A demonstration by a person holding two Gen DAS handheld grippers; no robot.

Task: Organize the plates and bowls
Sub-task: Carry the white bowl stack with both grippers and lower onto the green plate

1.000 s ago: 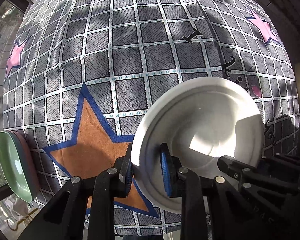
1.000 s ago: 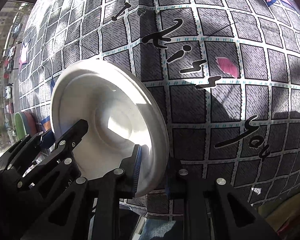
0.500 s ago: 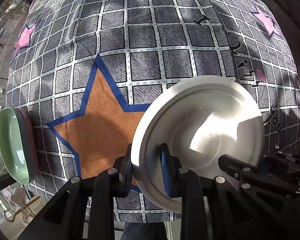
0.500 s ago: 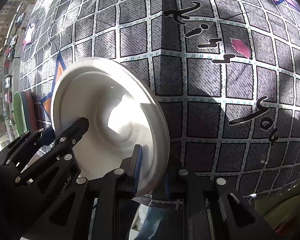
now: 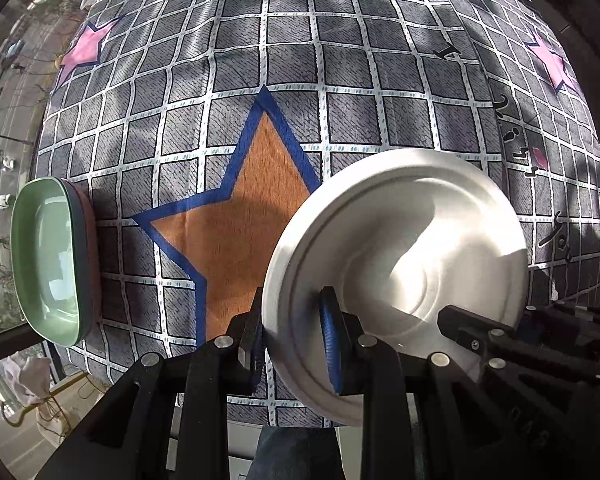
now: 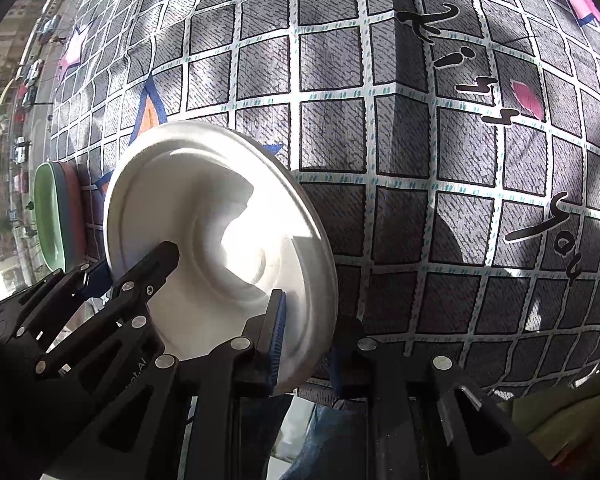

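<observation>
Over the tabletop (image 5: 292,64), with its grey checked cloth, both grippers hold one white plate (image 5: 400,272) up in the air. The left gripper (image 5: 292,344) is pinched tight on the plate's rim on one side. The right gripper (image 6: 304,344) is pinched tight on the rim on the other side. The plate sits tilted, with its near edge past the front of the tabletop.

Off to the left, near the edge by the window, sits a stack of dishes, with a green dish (image 5: 46,260) on top and a pink one under it. I think the white plate is on its way there.

What could go wrong? Each gripper holds only a thin bit of rim. If the two hands pull apart or twist in different ways, the plate could slip out of one pinch and swing down. If one hand lets go too soon, the plate could drop on the cloth or fall off the front edge. The green stack sits very close to the tabletop's edge, so a bump from the plate could push it off. Setting a round plate on a long dish may also leave it wobbly.

Black writing is printed on the cloth. I can read "kiss" (image 6: 472,64) and "you" (image 6: 552,236). The side of the left gripper, seen from the right camera, has small letters that look like "ot.AI" (image 6: 140,372).
</observation>
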